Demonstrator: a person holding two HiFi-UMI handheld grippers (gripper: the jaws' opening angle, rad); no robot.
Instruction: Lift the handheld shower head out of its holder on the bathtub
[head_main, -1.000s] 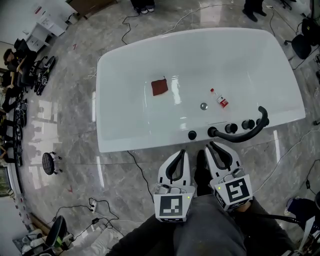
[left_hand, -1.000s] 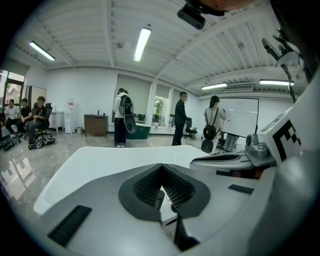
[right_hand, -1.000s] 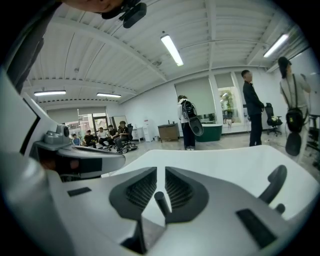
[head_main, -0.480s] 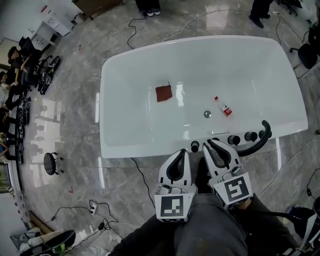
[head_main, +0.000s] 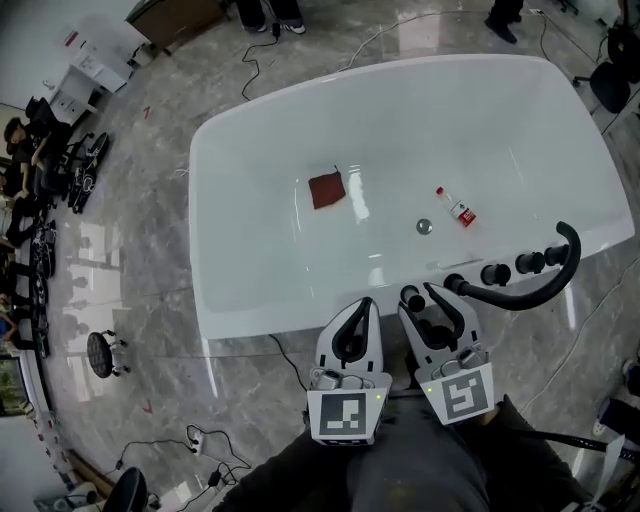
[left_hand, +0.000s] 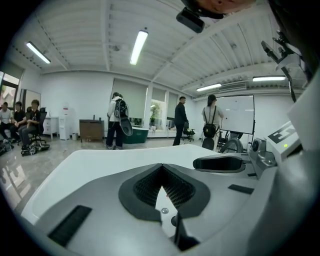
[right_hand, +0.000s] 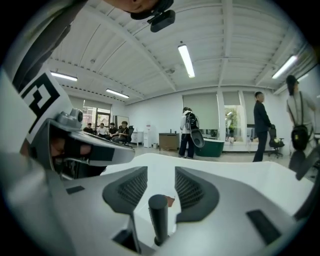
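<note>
One white bathtub (head_main: 205, 240), grey marble floor (head_main: 130, 260), strip-lit ceiling (left_hand: 75, 30)

Quick count: one white bathtub (head_main: 260, 200), one black shower head (head_main: 530, 296), three black knobs (head_main: 495, 273), one red cloth (head_main: 326, 188), one small bottle (head_main: 461, 208), one drain (head_main: 424, 227).

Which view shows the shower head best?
Head view: the shower head curves whole along the tub rim. Right gripper view shows only a black post between the opening jaws, possibly its end; left gripper view shows none of it.
</note>
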